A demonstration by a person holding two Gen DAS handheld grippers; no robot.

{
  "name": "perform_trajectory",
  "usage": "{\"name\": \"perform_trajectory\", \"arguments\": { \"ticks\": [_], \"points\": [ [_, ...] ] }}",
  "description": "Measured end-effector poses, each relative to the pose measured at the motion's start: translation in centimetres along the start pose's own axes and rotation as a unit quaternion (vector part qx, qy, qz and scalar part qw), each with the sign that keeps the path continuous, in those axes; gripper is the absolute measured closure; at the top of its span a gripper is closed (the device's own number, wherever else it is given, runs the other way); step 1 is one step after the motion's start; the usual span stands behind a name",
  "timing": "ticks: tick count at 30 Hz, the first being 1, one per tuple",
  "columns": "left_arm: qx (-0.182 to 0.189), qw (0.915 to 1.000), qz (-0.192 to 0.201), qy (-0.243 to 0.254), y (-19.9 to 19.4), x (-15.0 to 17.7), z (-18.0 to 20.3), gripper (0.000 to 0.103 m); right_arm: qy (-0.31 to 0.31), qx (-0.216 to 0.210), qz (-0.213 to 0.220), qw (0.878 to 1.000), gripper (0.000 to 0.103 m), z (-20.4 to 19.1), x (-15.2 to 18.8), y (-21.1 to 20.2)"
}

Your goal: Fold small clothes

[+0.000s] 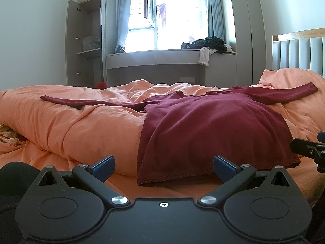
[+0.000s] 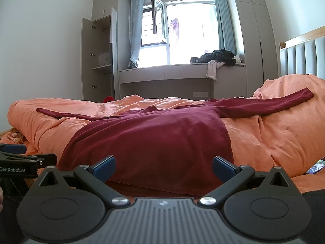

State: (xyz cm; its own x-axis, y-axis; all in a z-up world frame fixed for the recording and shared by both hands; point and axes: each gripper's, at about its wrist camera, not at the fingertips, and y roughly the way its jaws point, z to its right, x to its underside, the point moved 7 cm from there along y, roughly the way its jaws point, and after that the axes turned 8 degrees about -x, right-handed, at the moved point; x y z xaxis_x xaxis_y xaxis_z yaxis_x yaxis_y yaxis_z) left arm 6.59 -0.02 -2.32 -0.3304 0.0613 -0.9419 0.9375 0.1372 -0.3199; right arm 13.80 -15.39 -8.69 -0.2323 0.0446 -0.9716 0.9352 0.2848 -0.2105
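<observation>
Both the left gripper [image 1: 164, 167] and right gripper [image 2: 164, 167] gape empty before the maroon top [image 1: 203, 126], likely soft, light, floppy; pinch its hem corners nearest them.

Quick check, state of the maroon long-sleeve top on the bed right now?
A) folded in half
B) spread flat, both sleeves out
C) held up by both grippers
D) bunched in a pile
B: the maroon long-sleeve top lies spread on the orange duvet, sleeves out to both sides, untouched by the open left gripper and right gripper.
</observation>
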Motion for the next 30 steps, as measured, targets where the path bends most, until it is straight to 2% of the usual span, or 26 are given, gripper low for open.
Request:
{"name": "perform_trajectory", "arguments": {
  "ticks": [30],
  "points": [
    [-0.001, 1.0000, 0.000, 0.001, -0.16, -0.45, -0.43, 0.000, 0.001, 0.001, 0.000, 1.000, 0.000, 0.00, 0.03, 0.00]
  ]
}}
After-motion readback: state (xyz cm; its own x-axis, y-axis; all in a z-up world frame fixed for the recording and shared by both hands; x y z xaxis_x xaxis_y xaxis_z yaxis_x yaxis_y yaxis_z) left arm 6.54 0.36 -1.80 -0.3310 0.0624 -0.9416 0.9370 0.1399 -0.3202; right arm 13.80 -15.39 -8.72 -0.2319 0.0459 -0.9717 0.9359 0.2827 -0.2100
